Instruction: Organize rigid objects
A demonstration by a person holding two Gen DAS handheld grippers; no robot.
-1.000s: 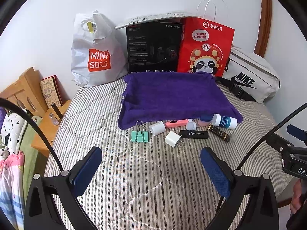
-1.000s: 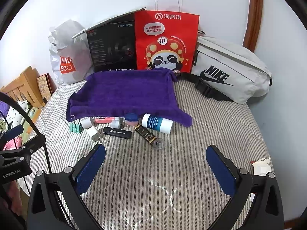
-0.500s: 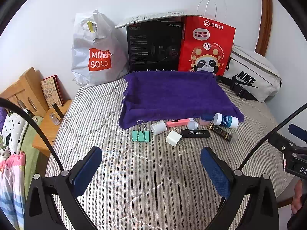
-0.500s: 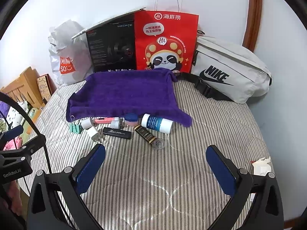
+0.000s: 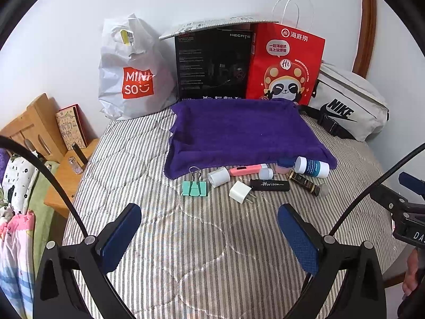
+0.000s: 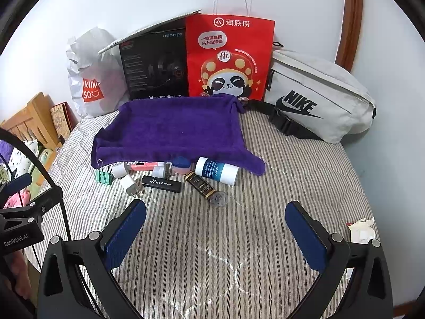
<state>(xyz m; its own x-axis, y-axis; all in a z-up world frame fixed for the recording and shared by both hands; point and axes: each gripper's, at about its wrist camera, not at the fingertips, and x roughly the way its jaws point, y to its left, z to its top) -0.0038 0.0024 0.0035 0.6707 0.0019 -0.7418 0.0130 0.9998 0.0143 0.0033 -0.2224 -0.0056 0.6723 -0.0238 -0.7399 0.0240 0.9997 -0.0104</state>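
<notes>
Striped grey-and-white quilted bedding (image 5: pixel 186 239) carries a row of small items along the near edge of a purple terry towel (image 5: pixel 239 133). From the left: a mint-green metal binder clip (image 5: pixel 194 188), a small white cylinder (image 5: pixel 218 177), a white plug adapter (image 5: pixel 240 192), a pink pen-shaped stick (image 5: pixel 245 170), a black bar lettered "Horizon" (image 5: pixel 269 185), a dark vial with gold print (image 6: pixel 205 189) and a white bottle with a blue label (image 5: pixel 312 167). The left claw (image 5: pixel 209 232) hangs spread wide and empty above the bed, and the right claw (image 6: pixel 216 230) likewise.
</notes>
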